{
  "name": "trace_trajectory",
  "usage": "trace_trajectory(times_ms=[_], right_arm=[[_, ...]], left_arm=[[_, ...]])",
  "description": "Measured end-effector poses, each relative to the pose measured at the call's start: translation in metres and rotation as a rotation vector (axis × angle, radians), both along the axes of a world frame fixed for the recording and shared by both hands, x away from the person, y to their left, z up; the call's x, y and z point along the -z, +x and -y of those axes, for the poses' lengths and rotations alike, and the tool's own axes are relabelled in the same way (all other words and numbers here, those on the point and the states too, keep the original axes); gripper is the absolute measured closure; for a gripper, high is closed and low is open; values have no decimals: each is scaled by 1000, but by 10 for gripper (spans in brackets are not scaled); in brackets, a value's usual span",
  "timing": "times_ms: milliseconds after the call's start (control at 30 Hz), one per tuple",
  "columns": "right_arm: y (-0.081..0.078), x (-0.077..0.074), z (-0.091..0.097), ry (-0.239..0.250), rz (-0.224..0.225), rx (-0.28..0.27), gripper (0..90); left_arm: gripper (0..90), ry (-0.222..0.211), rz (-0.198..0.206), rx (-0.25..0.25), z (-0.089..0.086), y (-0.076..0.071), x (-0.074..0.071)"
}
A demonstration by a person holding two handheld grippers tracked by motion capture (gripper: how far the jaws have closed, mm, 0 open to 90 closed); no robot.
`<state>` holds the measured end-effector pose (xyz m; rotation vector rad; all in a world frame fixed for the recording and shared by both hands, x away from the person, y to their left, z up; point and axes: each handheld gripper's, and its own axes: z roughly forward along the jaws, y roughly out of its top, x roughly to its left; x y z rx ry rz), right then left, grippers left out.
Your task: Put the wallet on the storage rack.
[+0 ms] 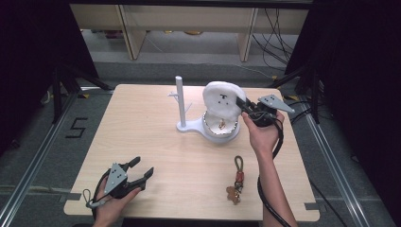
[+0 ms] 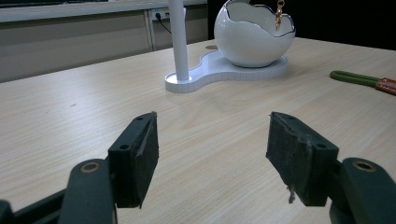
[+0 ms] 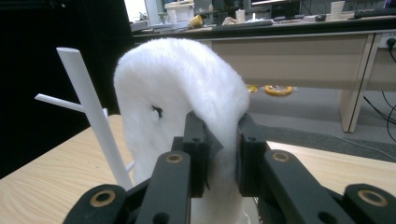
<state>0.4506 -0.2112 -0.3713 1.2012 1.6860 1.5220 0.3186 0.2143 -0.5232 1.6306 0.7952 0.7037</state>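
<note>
A fluffy white plush piece hangs over the white egg-shaped bowl, and my right gripper is shut on its right edge. In the right gripper view the plush droops over both jaws, which pinch its fur. A gold pendant hangs inside the bowl. The bowl shares a white base with a tall white post. My left gripper rests near the table's front left corner, open and holding nothing; its pads stand wide apart.
A keychain with a green cord loop and a brown figure lies on the wooden table at front right. The post has short side pegs. Desks and cables stand beyond the table's far edge.
</note>
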Motion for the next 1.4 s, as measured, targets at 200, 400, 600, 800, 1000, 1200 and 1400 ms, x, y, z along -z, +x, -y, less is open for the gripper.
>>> trace_trajectory(times_ms=[200, 400, 600, 800, 1000, 1200, 1400], right_arm=[[4, 8, 3, -8, -16, 0, 786], [9, 18, 4, -8, -39, 7, 785], [15, 32, 7, -31, -97, -3, 784], [17, 41, 4, -44, -176, 9, 784], [23, 46, 6, -114, -216, -16, 783], [29, 41, 4, -166, -268, 3, 785], [32, 42, -1, -195, -310, 25, 781]], left_arm=[[334, 2, -2, 2, 0, 0, 0], [334, 1, -1, 1, 0, 0, 0], [333, 3, -1, 2, 0, 0, 0], [333, 3, -1, 3, 0, 0, 0], [333, 5, 0, 4, 0, 0, 0], [334, 6, 1, 7, 0, 0, 0], [333, 8, 1, 9, 0, 0, 0]])
